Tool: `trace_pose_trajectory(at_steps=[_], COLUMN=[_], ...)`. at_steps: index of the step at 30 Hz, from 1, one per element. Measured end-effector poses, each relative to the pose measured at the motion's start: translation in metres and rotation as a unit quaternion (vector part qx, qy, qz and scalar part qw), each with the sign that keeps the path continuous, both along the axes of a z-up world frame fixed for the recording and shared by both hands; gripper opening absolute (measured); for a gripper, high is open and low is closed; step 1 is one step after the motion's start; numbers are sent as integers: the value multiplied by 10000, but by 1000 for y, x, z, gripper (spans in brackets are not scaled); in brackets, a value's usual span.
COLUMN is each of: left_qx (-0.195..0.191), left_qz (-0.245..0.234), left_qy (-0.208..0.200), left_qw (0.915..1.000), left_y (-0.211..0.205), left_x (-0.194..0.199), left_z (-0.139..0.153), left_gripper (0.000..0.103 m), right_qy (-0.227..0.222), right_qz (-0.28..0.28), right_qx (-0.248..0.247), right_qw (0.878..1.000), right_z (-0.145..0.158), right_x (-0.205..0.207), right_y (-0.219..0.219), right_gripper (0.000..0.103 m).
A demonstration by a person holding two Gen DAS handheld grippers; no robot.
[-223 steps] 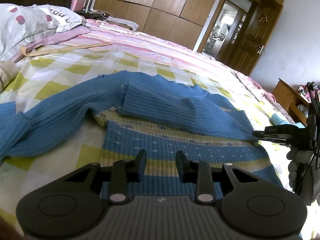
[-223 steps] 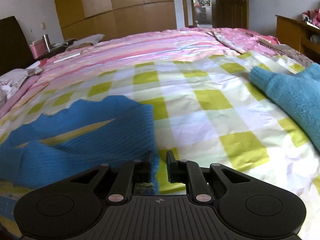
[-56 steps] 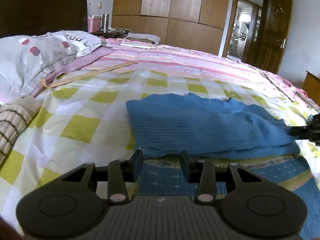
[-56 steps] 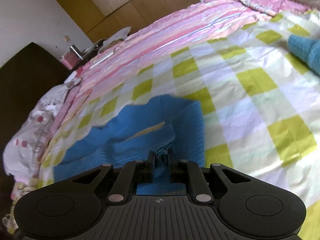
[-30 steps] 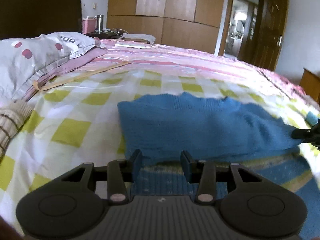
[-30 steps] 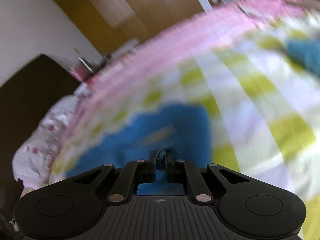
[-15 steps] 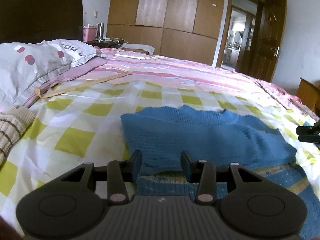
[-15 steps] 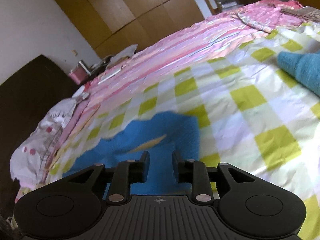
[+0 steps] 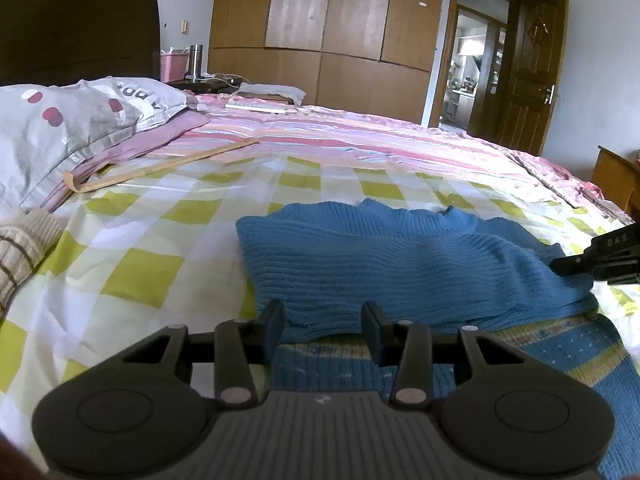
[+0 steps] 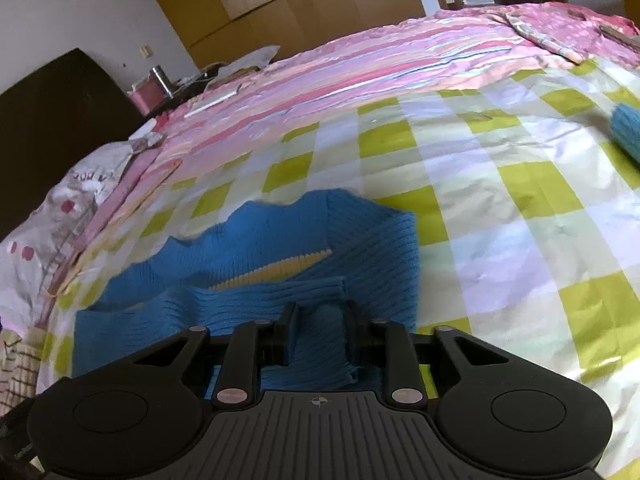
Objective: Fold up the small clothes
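A small blue knit sweater [image 9: 400, 264] with yellow and blue patterned bands lies on the checked bedsheet, both sleeves folded across its chest. It also shows in the right wrist view [image 10: 256, 276]. My left gripper [image 9: 323, 322] is open and empty, just above the folded sleeve's near edge. My right gripper [image 10: 320, 328] is open, its fingers either side of the sleeve cuff without clamping it. The right gripper's fingers also show at the right edge of the left wrist view [image 9: 596, 260].
The yellow-and-white checked sheet [image 9: 132, 264] covers the bed, with a pink striped quilt [image 9: 360, 140] behind. A grey pillow [image 9: 60, 128] and a beige striped garment [image 9: 20, 248] lie at left. A turquoise garment [image 10: 628, 128] lies at far right.
My right gripper has opened and let go of the sleeve cuff, which now lies on the sweater. My left gripper stays open and has barely moved.
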State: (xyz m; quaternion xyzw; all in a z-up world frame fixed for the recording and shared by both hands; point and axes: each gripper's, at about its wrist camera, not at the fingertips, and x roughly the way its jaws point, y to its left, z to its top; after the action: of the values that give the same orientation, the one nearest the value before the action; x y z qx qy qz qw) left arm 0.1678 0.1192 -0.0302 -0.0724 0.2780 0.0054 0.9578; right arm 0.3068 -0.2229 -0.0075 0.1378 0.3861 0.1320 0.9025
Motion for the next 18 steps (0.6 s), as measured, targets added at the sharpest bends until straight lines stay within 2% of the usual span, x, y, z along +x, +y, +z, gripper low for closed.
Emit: trace_pose_trajectory(at_steps=[5, 7, 9, 12, 15, 18], left_qx=[-8, 26, 42, 118, 71, 2], left_qz=[-20, -38, -44, -59, -49, 24], left_qy=[-49, -16, 17, 65, 37, -120], left_qw=[10000, 10000, 10000, 9999, 10000, 9999], left_y=[-1, -2, -3, -5, -3, 0], left_x=[-1, 0, 1, 1, -1, -4], left_z=[0, -1, -3, -3, 0, 7], left_gripper=[47, 47, 47, 48, 48, 48], right_qy=[-742, -897, -699, -283, -376, -764], right_qz=[44, 5, -39, -203, -401, -430], right_qx=[149, 134, -87, -688, -574, -614], right_qw=[9971, 9959, 9975, 9970, 9968, 9943], right_z=[26, 30, 22, 4, 7, 24], right_x=[-14, -17, -11, -2, -11, -26], right_y=[0, -1, 0, 2, -6, -4], right_gripper=[7, 7, 8, 14, 14, 14])
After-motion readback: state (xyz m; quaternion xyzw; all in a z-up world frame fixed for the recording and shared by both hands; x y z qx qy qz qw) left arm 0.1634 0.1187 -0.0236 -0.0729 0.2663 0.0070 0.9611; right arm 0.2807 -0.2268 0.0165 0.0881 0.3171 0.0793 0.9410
